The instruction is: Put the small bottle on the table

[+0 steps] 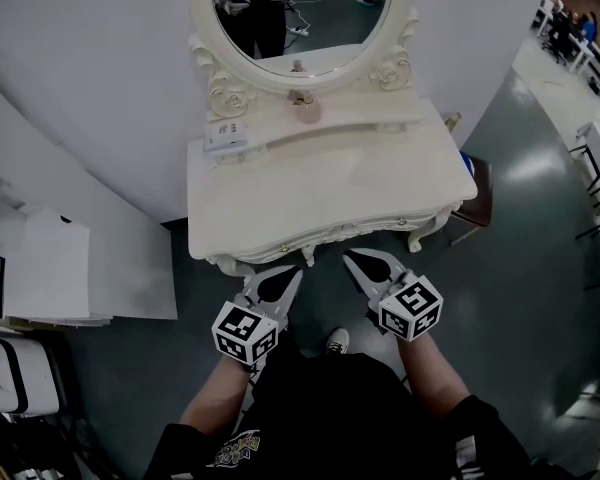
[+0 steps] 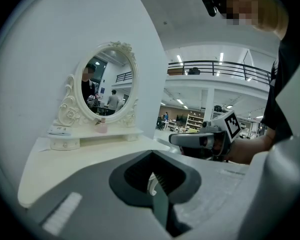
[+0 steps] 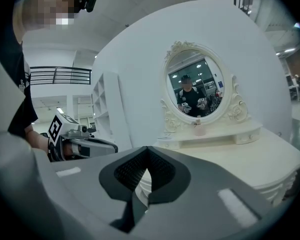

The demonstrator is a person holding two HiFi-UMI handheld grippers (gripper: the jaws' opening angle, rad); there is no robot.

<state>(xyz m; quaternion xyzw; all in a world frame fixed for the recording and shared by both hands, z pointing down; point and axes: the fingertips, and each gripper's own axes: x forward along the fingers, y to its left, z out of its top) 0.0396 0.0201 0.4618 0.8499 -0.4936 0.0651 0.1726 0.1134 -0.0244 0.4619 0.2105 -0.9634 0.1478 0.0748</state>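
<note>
The small pink bottle [image 1: 306, 110] stands upright on the raised shelf under the oval mirror [image 1: 300, 8] of the cream dressing table [image 1: 330, 178]. It also shows far off as the bottle [image 2: 101, 128] and the bottle [image 3: 199, 129] in the two gripper views. My left gripper [image 1: 296, 274] and right gripper [image 1: 352, 258] hang side by side just before the table's front edge, well short of the bottle. Both are shut with nothing held. The left gripper [image 2: 151, 156] sees the right gripper [image 2: 205, 140] beside it; the right gripper [image 3: 147, 150] sees the left gripper [image 3: 80, 145].
A small white box [image 1: 225, 135] lies at the shelf's left end. White shelving and boxes [image 1: 50, 268] stand to the left on the floor, a dark brown stool [image 1: 475, 203] at the table's right corner. A curved white wall [image 1: 100, 88] backs the table.
</note>
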